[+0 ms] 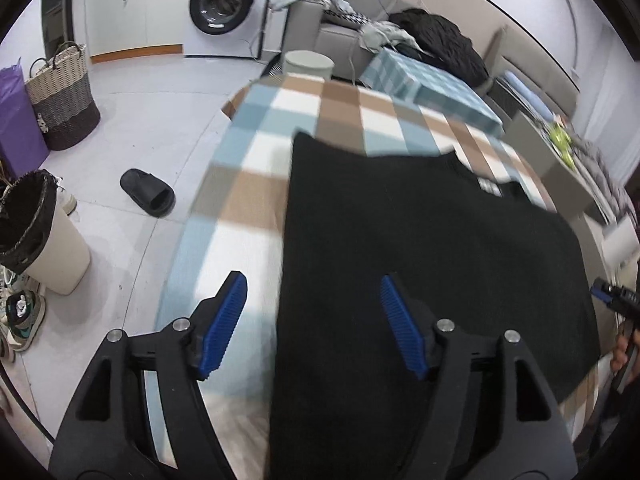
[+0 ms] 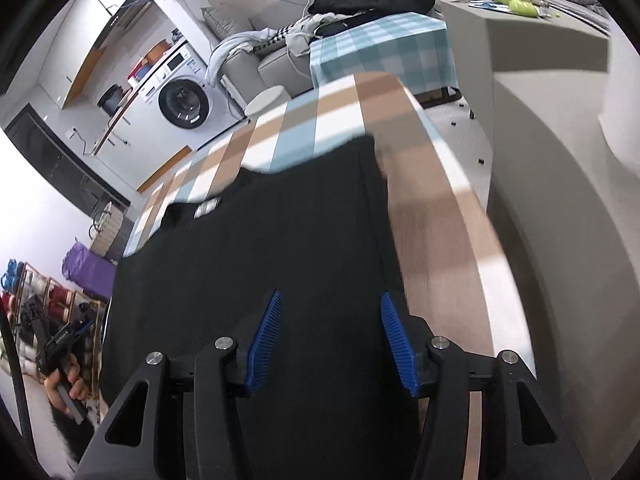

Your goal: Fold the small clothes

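A black garment (image 1: 420,248) lies flat on a table with a brown, blue and white checked cloth (image 1: 248,196); its neck label faces the far side. My left gripper (image 1: 314,292) is open, hovering over the garment's near left edge. In the right wrist view the same garment (image 2: 280,248) fills the middle, and my right gripper (image 2: 328,312) is open above its near right edge. Neither gripper holds anything. The right gripper's tip also shows at the right edge of the left wrist view (image 1: 612,296).
A black slipper (image 1: 147,192), a lined bin (image 1: 36,232) and a woven basket (image 1: 64,96) stand on the floor at the left. A washing machine (image 1: 224,4), a sofa with piled clothes (image 1: 436,36) and a second checked table (image 2: 384,48) lie beyond.
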The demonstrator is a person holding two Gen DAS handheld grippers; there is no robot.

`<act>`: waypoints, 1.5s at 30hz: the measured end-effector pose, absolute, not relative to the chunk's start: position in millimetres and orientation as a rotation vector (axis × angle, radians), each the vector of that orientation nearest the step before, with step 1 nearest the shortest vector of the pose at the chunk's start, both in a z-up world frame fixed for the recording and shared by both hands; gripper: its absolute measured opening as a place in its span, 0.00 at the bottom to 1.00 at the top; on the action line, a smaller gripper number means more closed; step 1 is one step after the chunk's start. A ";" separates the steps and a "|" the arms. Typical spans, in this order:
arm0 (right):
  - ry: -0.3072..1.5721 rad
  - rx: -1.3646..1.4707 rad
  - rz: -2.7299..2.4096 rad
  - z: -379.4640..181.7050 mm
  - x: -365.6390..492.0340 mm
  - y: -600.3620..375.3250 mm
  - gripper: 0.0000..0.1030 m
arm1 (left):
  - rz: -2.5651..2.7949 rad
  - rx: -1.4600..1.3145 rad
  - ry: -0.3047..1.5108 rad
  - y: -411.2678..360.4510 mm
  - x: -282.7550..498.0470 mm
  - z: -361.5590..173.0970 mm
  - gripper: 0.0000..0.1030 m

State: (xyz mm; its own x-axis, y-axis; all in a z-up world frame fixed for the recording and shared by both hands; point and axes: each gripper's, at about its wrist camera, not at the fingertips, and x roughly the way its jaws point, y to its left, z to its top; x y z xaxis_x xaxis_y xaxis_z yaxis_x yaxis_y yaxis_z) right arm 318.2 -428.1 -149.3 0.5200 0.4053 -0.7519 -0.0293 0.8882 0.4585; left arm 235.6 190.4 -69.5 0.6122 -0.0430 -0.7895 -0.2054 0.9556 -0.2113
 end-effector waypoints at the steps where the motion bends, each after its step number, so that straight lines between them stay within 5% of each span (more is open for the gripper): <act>1: 1.000 0.418 0.274 -150.4 305.6 -427.5 0.55 | 0.086 -0.288 0.925 184.7 224.6 -72.7 0.67; 17: 0.957 0.442 0.289 -171.5 182.5 -435.1 0.61 | 0.026 -0.292 0.966 152.6 127.2 -102.9 0.67; 35: 0.867 0.511 0.328 -181.1 176.5 -443.7 0.61 | 0.001 -0.312 0.924 152.6 114.5 -100.0 0.65; 38: 0.841 0.510 0.338 -177.4 179.1 -441.8 0.60 | 0.016 -0.322 0.909 154.0 116.7 -101.2 0.57; 41: 0.817 0.525 0.342 -176.0 178.5 -441.7 0.60 | 0.042 -0.350 0.893 161.8 115.8 -100.6 0.38; 45: 0.771 0.555 0.343 -174.8 173.5 -444.5 0.49 | 0.049 -0.363 0.835 166.9 110.9 -95.6 0.17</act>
